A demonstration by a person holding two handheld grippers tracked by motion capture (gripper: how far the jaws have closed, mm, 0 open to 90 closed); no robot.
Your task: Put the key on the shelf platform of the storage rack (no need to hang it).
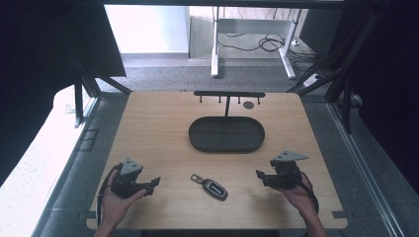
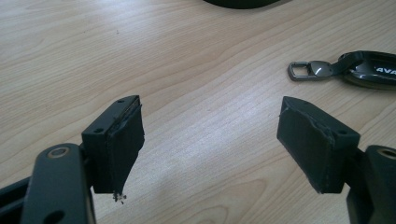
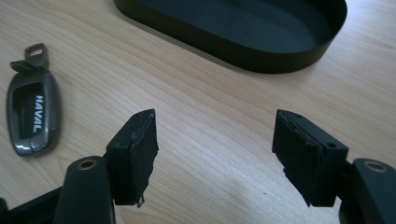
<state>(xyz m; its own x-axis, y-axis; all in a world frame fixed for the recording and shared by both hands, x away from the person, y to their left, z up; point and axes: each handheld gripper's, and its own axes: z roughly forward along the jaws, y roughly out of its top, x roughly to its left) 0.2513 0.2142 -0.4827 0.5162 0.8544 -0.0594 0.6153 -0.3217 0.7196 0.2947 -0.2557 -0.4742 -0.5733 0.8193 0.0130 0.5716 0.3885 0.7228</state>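
Approach stage, nothing yet grasped: car key fob (image 1: 214,188) flat on desk (image 1: 163,133) between left tool (image 1: 155,182) and right tool (image 1: 259,174), both agape and empty; next move likely calls for closing either tool over fob.

The worktop (image 1: 163,133) is pale wood with fine, smooth grain and a soft sheen. The car key fob (image 3: 32,116) looks like glossy dark plastic with a brushed metal clip (image 2: 308,70), and the oval tray (image 3: 261,51) is matt black. Each tool, left tool (image 2: 210,140) and right tool (image 3: 215,149), has matt black jaws faced with rough, frayed padding.
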